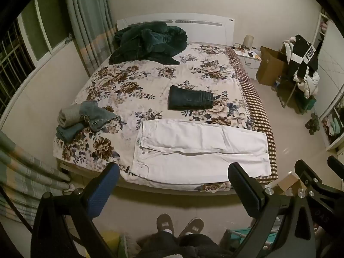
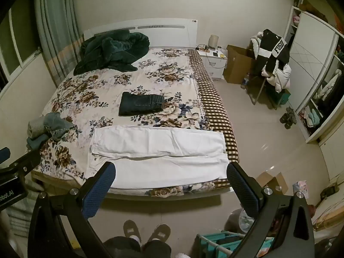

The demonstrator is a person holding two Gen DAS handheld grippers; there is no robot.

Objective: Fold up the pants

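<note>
Here white pants (image 1: 200,150) at bed (image 1: 150,81) foot edge.

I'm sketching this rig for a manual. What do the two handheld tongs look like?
The left tongs and right tongs look alike: black angular frames with silver round bolt heads, each ending in two flat fingers. One finger carries a blue textured pad, the other a black textured pad. White lettering ending "bot.AI" marks the left unit's body.
</note>
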